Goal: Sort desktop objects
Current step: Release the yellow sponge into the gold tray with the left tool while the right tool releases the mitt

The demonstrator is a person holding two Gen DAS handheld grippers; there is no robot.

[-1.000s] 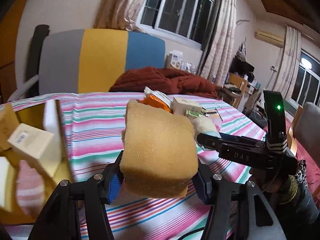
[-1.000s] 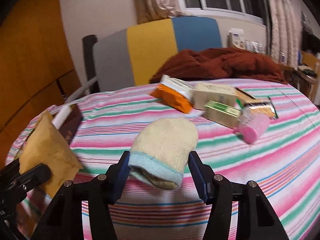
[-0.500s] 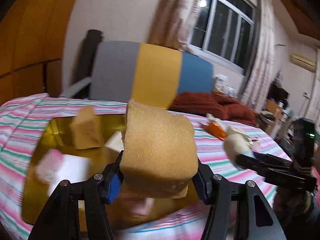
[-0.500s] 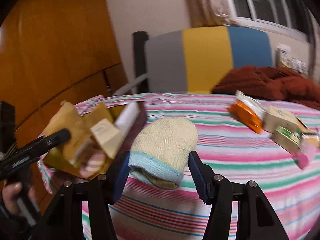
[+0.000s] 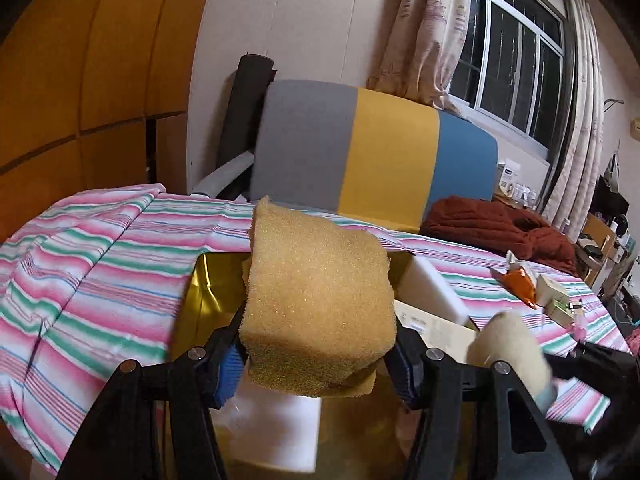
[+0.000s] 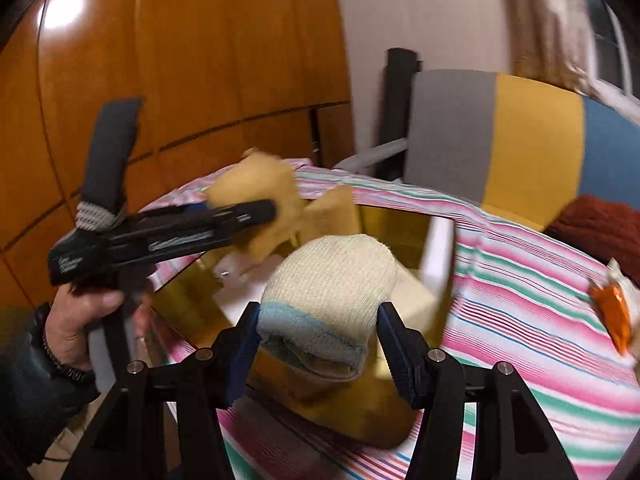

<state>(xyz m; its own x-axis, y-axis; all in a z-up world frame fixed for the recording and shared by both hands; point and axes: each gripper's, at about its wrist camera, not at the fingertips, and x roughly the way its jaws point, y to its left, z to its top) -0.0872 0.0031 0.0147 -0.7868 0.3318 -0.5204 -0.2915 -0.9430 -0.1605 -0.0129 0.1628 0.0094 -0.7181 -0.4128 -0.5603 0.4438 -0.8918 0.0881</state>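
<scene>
My left gripper point(image 5: 316, 364) is shut on a tan sponge block point(image 5: 316, 304), held over the gold box point(image 5: 204, 296). My right gripper point(image 6: 318, 344) is shut on a rolled cream sock with a blue cuff point(image 6: 328, 284), also above the gold box point(image 6: 400, 220). In the right wrist view the left gripper point(image 6: 264, 212) shows at the left with the sponge point(image 6: 260, 184), a hand point(image 6: 80, 320) on its handle. The sock point(image 5: 508, 344) appears blurred at the lower right of the left wrist view. White foam pieces point(image 5: 432, 288) and a cardboard box point(image 5: 436, 328) lie inside the gold box.
A striped cloth point(image 5: 100, 272) covers the table. An orange packet point(image 5: 520, 284) and small boxes point(image 5: 554, 296) lie at the far right. A grey, yellow and blue chair back point(image 5: 372, 152) and a red-brown blanket point(image 5: 492, 228) stand behind. A wooden panel wall point(image 6: 160, 80) is at the left.
Both grippers swung left with their loads and now hover over the gold box. The sponge and the sock stay held.
</scene>
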